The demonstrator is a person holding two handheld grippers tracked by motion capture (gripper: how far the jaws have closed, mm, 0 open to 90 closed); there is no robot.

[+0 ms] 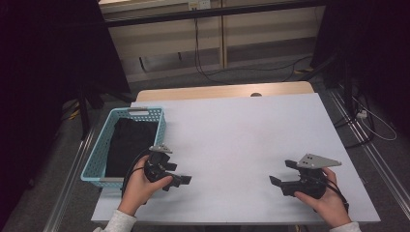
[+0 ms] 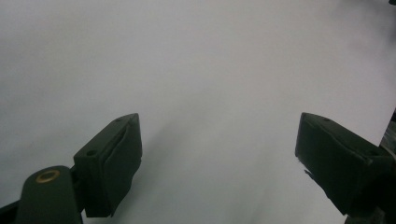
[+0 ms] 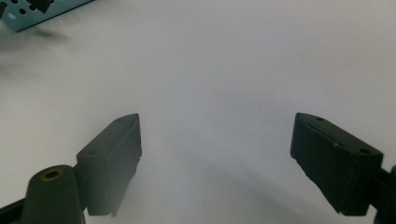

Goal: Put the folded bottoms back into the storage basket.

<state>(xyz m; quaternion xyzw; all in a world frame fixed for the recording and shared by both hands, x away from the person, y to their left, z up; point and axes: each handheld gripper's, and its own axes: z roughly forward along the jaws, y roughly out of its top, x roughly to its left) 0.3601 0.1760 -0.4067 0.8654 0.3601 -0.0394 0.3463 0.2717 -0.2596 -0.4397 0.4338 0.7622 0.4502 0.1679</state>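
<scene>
The basket (image 1: 99, 154) looks like light blue plastic, its walls pierced with small holes. The black garment (image 1: 126, 145) inside it looks like soft matt cloth. The table sheet (image 1: 241, 140) is white, smooth and matt, like paper. The table edge (image 1: 212, 91) looks like pale wood. Both grippers, left gripper (image 1: 180, 173) and right gripper (image 1: 283, 172), look like matt black plastic, each with a grey metal plate on top.

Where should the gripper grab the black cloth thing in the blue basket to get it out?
Probably from straight above, pinching the black cloth near its middle or on a raised fold. It lies low inside the blue basket, whose walls block any sideways approach. The left gripper is nearest, just right of the basket, jaws open and holding nothing. Folds are hard to make out in the dark fabric.
</scene>
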